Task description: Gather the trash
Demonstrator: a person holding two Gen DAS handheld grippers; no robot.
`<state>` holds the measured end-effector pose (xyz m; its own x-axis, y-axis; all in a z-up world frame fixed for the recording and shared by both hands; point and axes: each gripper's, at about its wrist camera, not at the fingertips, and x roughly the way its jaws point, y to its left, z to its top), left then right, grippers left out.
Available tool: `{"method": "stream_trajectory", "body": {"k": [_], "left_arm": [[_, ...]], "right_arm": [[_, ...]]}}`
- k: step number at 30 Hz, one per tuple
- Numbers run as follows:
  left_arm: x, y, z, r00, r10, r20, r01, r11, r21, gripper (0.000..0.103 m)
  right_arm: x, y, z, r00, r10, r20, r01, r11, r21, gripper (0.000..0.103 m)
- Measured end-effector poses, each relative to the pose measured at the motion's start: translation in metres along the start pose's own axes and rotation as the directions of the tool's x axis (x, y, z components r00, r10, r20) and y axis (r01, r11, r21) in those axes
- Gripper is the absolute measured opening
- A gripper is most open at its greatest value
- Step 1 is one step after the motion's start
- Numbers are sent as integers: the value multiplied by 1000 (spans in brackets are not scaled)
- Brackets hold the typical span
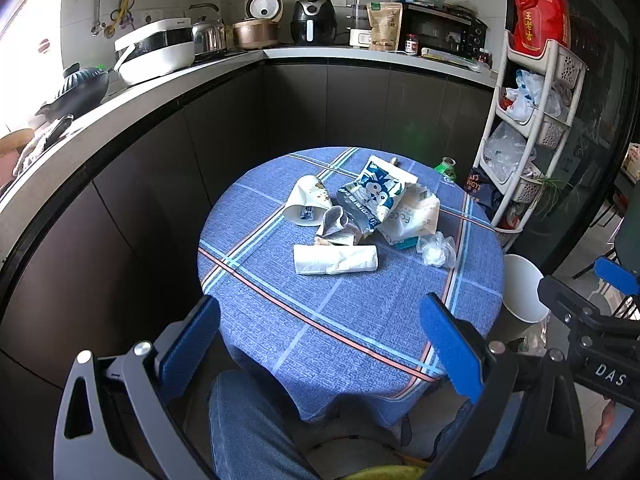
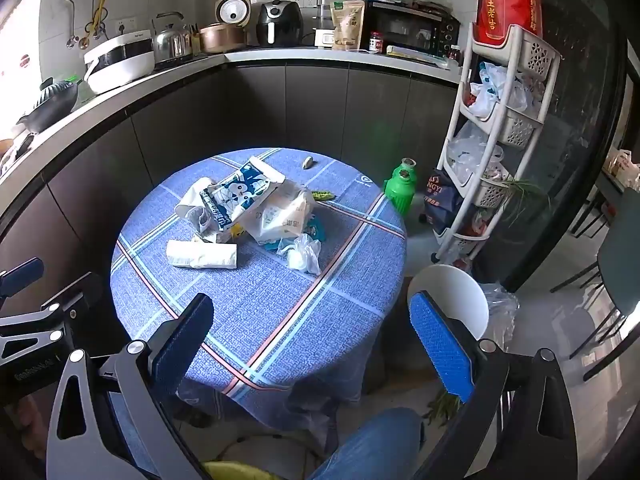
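Several trash pieces (image 1: 360, 216) are piled mid-table: a blue printed bag, a tipped paper cup (image 1: 306, 202), a folded white wrapper (image 1: 336, 259), a clear crumpled bag (image 2: 304, 254). Both the left gripper (image 1: 324, 340) and the right gripper (image 2: 320, 344) are held wide apart, empty, well short of the pile. Bare tablecloth (image 1: 340, 312) is seen between; a white bin (image 2: 452, 296) stands beside the table's right edge.

Daylight floods in from the upper left, blowing that corner out to white glare. The round blue checked tablecloth (image 1: 352, 320) is evenly lit and sharp. Fisheye distortion bends the long pale kitchen countertop (image 1: 160, 84), and the corners are dark.
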<state>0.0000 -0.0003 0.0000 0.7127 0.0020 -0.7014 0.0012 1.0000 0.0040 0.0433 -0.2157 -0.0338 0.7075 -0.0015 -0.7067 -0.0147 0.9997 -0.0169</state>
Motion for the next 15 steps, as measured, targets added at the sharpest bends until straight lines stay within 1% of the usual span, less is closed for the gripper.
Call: {"method": "stream_trajectory", "body": {"k": [5, 15], "left_arm": [[-7, 0, 6, 1000, -1, -1, 1, 1000, 1, 99], [-6, 1, 5, 1000, -4, 0, 4, 1000, -2, 99]], "right_arm": [[-3, -1, 3, 1000, 1, 0, -1, 1000, -1, 95], [-2, 0, 2, 1000, -2, 2, 2, 1000, -2, 94]]}}
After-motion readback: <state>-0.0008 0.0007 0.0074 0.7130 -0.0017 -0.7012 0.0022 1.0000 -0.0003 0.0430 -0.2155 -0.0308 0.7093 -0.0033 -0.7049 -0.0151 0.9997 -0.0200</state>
